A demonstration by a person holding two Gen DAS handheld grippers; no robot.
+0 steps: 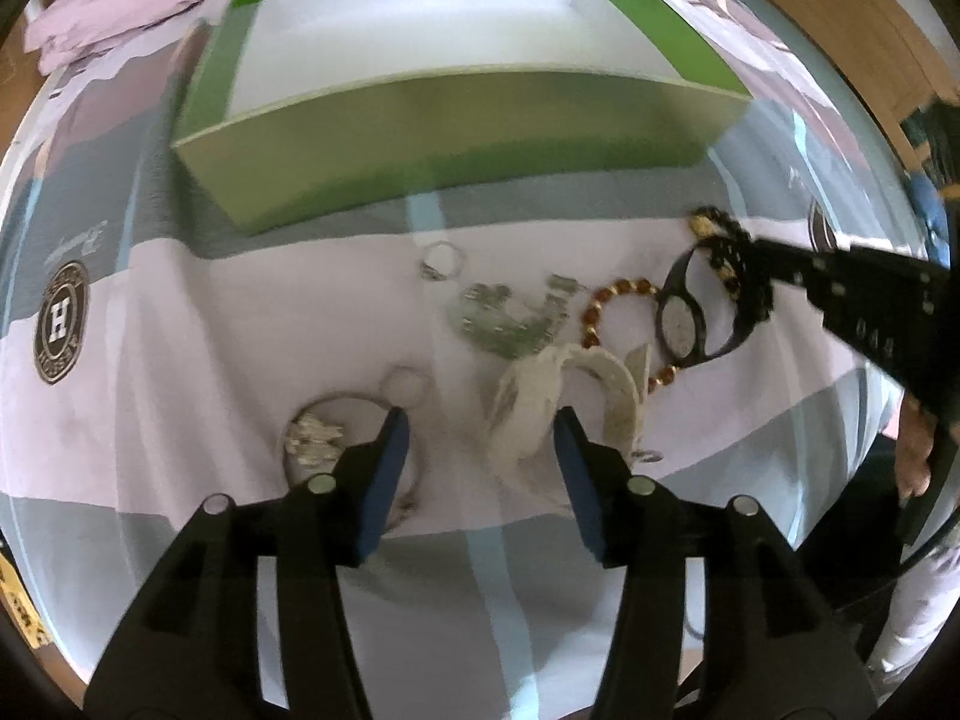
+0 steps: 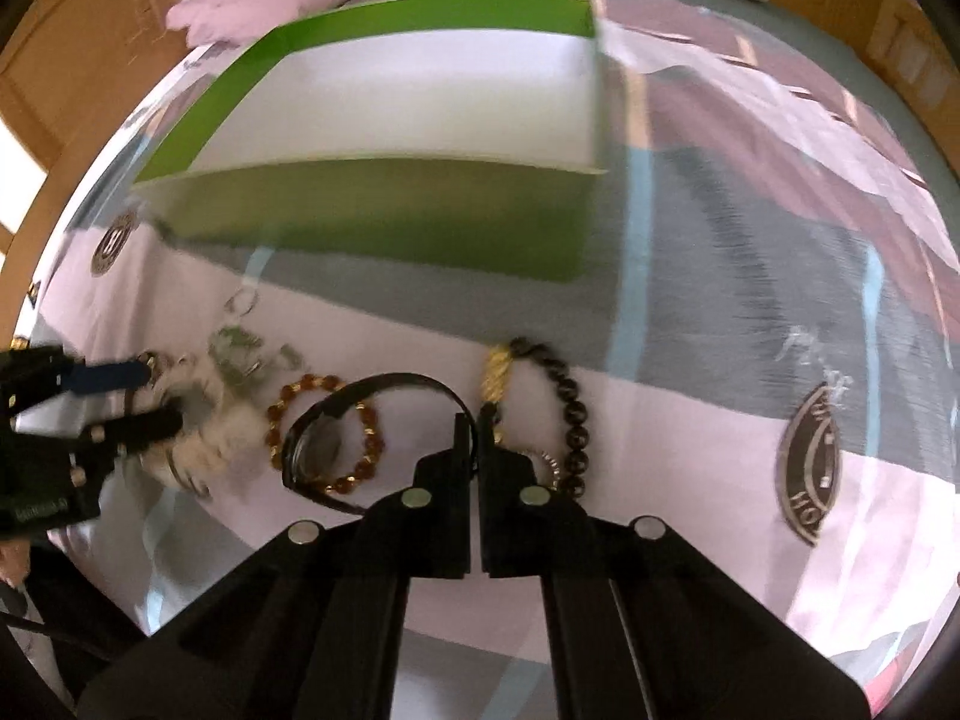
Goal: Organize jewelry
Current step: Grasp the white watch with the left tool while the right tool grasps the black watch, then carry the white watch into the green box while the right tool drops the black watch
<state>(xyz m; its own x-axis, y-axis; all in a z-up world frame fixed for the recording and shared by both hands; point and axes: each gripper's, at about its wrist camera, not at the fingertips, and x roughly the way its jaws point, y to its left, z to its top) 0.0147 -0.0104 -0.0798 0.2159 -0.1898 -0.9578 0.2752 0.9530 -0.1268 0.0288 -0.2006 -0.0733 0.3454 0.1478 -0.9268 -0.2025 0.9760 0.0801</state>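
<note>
Jewelry lay spread on the bedspread [image 1: 180, 360] before the open green box [image 1: 444, 126], where the right gripper [image 2: 478, 420] was clamped on the black watch [image 2: 360, 414] strap beside the dark bead bracelet [image 2: 570, 408], while the left gripper [image 1: 480, 420] hung apart over a white piece [image 1: 540, 396].

Both wrist views look forward and down from close by, sharing the green box [image 1: 456, 120] and jewelry [image 2: 324, 432]
</note>
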